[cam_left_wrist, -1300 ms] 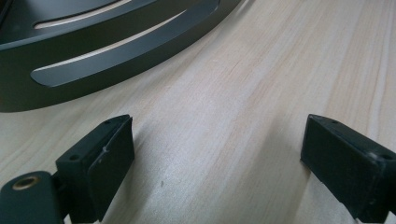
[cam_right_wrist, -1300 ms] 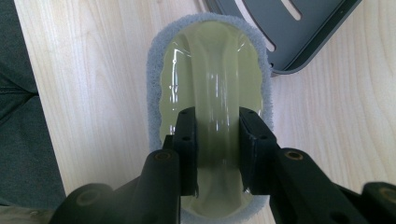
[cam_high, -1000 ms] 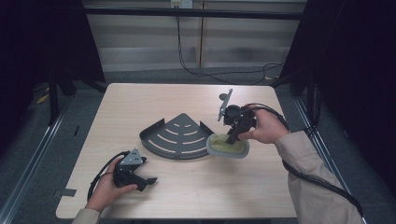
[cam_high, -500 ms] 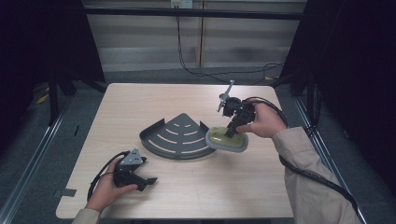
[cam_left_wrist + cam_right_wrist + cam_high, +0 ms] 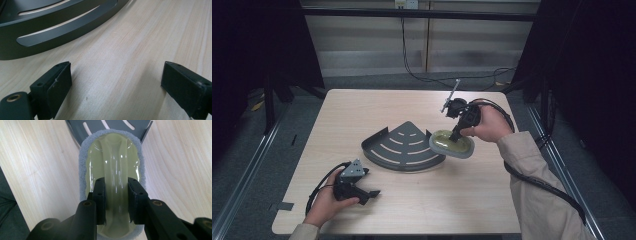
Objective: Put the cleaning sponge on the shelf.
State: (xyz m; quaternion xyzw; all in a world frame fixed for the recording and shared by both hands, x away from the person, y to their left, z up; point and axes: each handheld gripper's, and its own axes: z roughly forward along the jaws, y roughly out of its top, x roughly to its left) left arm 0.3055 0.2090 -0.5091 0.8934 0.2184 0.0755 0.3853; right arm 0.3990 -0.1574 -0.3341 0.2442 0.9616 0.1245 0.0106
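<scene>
The left hand-held gripper (image 5: 373, 193) rests on the tabletop (image 5: 362, 115) near its front left, jaws wide apart and empty, facing the rack (image 5: 50, 27). The dark fan-shaped rack (image 5: 404, 147) lies at the centre. Just right of it, the right hand-held gripper (image 5: 116, 200) clamps the central ridge of the sponge (image 5: 452, 144), an oval scrubber with a grey pad and a yellow-green top, its far end overlapping the rack's edge.
</scene>
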